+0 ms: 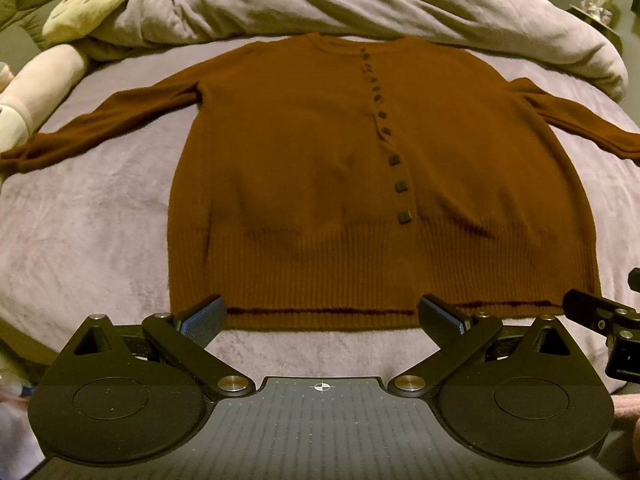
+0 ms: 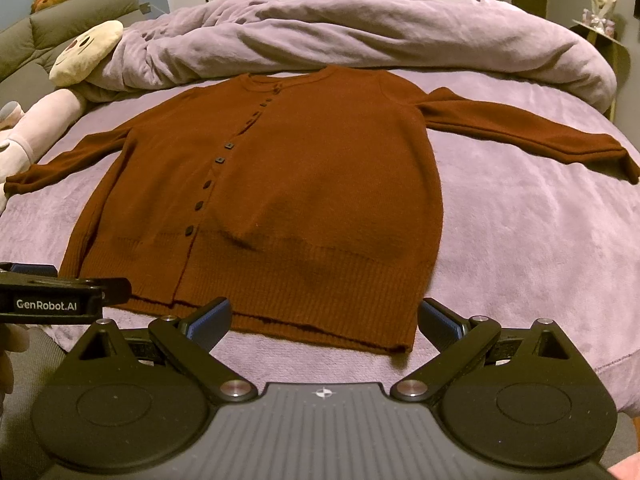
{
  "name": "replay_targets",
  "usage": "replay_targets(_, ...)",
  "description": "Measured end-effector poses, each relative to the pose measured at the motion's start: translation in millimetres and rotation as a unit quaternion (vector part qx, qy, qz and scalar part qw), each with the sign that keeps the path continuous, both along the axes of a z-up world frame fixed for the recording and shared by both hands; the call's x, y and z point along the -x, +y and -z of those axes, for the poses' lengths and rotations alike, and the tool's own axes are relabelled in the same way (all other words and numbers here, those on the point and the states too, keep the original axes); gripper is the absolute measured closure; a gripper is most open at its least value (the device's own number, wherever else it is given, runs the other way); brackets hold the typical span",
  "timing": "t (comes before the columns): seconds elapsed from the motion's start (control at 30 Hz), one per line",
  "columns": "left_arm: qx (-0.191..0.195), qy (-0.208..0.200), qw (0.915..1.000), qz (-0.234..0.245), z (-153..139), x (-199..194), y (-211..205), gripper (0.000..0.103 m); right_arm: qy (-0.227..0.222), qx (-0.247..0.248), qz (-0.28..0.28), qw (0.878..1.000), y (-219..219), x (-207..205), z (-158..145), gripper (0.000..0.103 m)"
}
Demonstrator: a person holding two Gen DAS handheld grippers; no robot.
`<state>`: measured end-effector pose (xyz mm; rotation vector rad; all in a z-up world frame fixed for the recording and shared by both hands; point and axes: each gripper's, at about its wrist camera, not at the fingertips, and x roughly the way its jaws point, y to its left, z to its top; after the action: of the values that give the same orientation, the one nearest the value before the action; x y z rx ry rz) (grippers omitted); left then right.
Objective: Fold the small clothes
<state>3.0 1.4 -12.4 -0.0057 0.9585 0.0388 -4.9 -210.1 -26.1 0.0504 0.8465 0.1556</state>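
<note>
Now a rust-brown knitted cardigan (image 1: pixel 320 168) with a row of small dark buttons (image 1: pixel 400 186) lies flat and face up on a lilac plush bed cover (image 1: pixel 92 216), both sleeves stretched out to the sides and the ribbed hem (image 1: pixel 320 316) turned toward the cameras. The left gripper (image 1: pixel 322 316) is held just before this hem, its two blue-padded fingers (image 1: pixel 204 318) spread wide and holding nothing; the hem's middle part lies between the fingertips in the view, but whether they touch the knit cannot be told. The right gripper (image 2: pixel 324 320) stands beside it with fingers (image 2: pixel 438 320) spread wide too and also empty, in front of the hem's right part, the right corner of the hem (image 2: pixel 400 346) lying just between its tips. At the far side of the bed a rumpled lilac duvet (image 2: pixel 360 36) is bunched up, and a cream plush toy (image 2: pixel 86 54) rests at the left, well apart from the cardigan's body.
</note>
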Motion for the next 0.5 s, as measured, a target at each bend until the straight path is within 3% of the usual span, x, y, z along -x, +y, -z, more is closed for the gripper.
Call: replay_targets(0.5, -0.001, 0.007, 1.0, 0.0, 2.7, -1.2, -0.9, 0.0, 0.007, -0.004, 0.004, 1.0, -1.7, -0.6, 2.9, 0.004)
